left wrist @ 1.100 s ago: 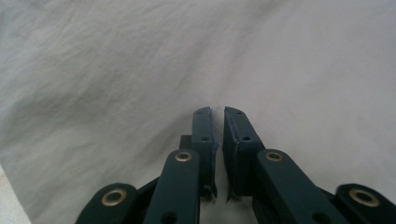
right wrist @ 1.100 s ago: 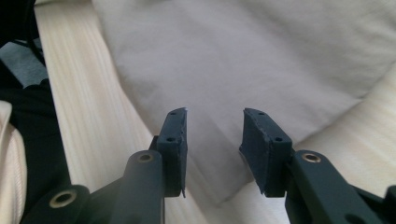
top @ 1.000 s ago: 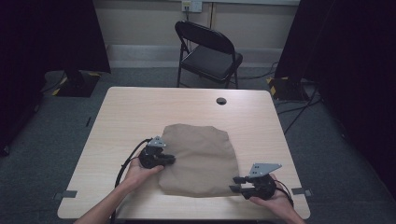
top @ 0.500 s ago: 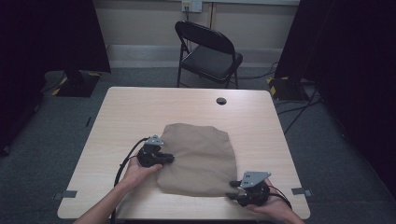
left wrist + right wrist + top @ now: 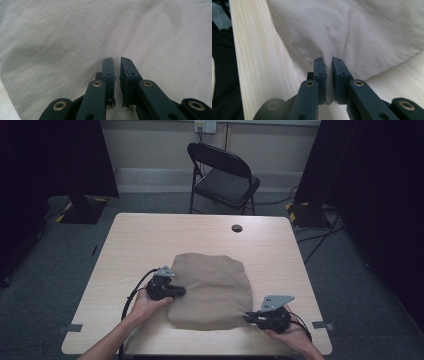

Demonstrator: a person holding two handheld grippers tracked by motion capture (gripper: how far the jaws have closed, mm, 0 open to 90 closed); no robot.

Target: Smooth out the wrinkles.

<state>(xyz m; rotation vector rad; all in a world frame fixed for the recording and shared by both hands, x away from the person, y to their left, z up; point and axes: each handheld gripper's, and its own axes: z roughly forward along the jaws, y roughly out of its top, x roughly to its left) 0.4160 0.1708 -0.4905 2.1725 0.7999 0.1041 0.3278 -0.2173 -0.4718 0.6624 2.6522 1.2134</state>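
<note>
Tan, wrinkled cloth (image 5: 212, 290) flat on table (image 5: 150, 240); pinched by left gripper (image 5: 181, 291) and just-closed right gripper (image 5: 248, 316).

The cloth (image 5: 211, 290) lies on the table (image 5: 150, 240) in front of you, toward the near half and a bit right of centre. Your left gripper (image 5: 175, 291) sits on its left edge — your right gripper (image 5: 248, 316) at its near right corner, close to the table's front edge. Beyond the cloth, near the far edge, there's a hole (image 5: 237, 228) in the tabletop. Behind the table stands a folding chair (image 5: 222, 176).
</note>
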